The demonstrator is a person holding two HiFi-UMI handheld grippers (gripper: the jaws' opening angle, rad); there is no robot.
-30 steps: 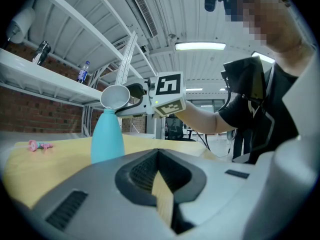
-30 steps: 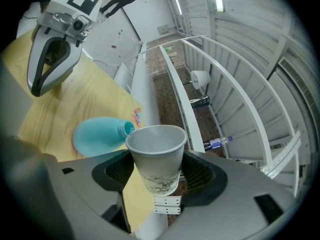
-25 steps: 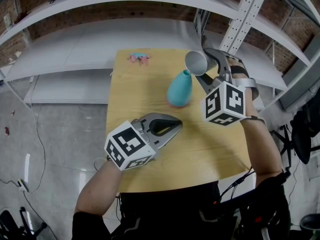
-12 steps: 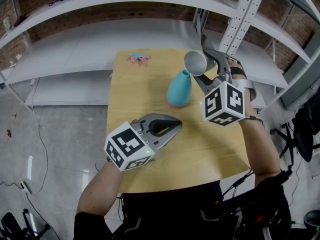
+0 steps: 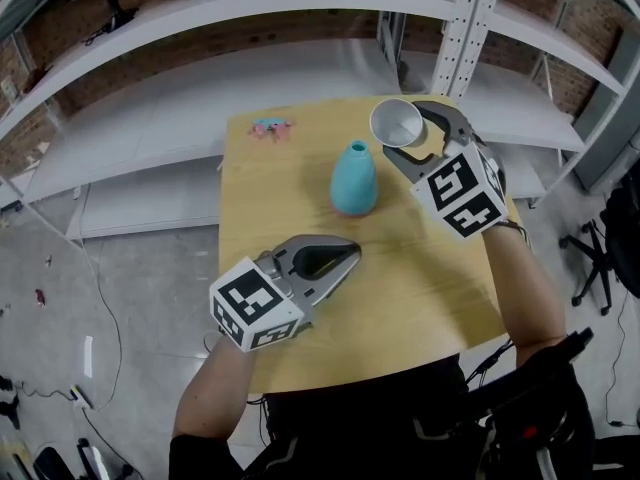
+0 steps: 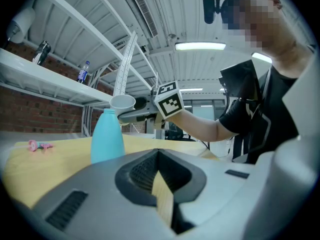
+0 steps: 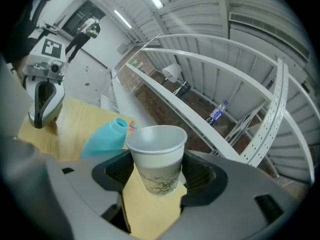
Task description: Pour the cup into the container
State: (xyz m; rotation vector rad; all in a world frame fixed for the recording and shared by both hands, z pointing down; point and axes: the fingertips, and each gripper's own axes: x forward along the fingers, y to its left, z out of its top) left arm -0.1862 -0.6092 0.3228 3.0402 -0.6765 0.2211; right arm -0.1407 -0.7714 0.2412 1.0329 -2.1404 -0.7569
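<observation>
A white paper cup with a leafy print is held above the table's far right, upright, with my right gripper shut on it. In the right gripper view the cup stands between the jaws and its inside is not visible. The teal bottle-shaped container stands upright just left of the cup, its narrow mouth open. My left gripper hovers over the table in front of the container, shut with nothing in it. The left gripper view shows the container with the cup beside its mouth.
The wooden table is small, with edges close on all sides. A small pink object lies at its far left corner. White curved shelves and a perforated post rise behind.
The cup was tipped toward the container's mouth; now it is upright again and sits slightly farther right. The left gripper has stayed in place.
</observation>
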